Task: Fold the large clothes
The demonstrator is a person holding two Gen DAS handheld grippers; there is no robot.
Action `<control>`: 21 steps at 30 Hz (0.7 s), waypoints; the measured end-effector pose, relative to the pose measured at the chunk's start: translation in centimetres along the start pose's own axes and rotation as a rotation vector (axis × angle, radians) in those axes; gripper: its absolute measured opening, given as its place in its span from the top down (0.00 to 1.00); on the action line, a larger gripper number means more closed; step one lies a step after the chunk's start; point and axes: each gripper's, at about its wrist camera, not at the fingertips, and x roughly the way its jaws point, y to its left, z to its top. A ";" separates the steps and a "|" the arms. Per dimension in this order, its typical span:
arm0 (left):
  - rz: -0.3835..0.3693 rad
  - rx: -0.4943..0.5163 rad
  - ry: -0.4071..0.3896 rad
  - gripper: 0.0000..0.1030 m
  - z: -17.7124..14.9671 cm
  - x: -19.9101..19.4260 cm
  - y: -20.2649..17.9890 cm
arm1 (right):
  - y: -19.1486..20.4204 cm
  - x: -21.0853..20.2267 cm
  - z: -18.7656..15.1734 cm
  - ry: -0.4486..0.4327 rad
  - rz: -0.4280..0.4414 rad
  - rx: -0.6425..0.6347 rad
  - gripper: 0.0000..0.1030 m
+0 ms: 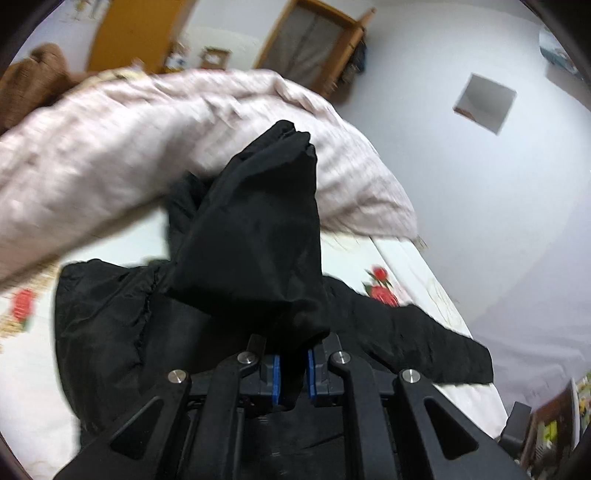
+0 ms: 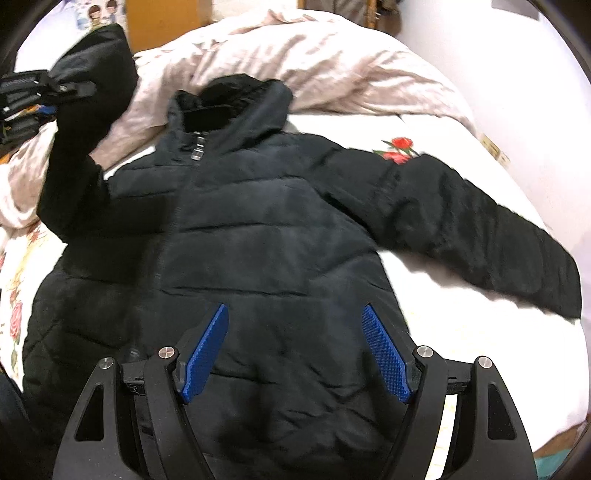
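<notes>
left gripper (image 1: 291, 369) clamped on raised sleeve (image 1: 251, 229) of black quilted hooded jacket (image 2: 258, 236), front up on floral bedsheet (image 2: 461, 288); right gripper (image 2: 295, 350) jaws apart above hem.

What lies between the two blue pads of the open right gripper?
In the right wrist view, the right gripper stands open with nothing held; between its pads shows only the lower front of the black quilted hooded jacket, lying beneath.

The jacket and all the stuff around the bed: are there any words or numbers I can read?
No text can be read anywhere.
Jacket: no readable label; the zipper tab is too blurred.
Sticker on the wall, top left: cartoon figures, any words too small.
Left gripper: markings blurred.
</notes>
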 end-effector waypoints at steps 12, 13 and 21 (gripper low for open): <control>-0.080 -0.039 0.218 0.33 -5.3 11.1 -2.6 | -3.9 2.1 -1.1 0.030 -0.020 0.078 0.27; -0.101 -0.048 0.222 0.31 -5.4 11.1 -2.6 | -3.9 2.1 -0.9 0.024 -0.015 0.078 0.27; -0.136 -0.006 0.104 0.16 -3.6 3.8 -1.5 | -2.5 1.6 2.9 -0.075 0.034 0.073 0.27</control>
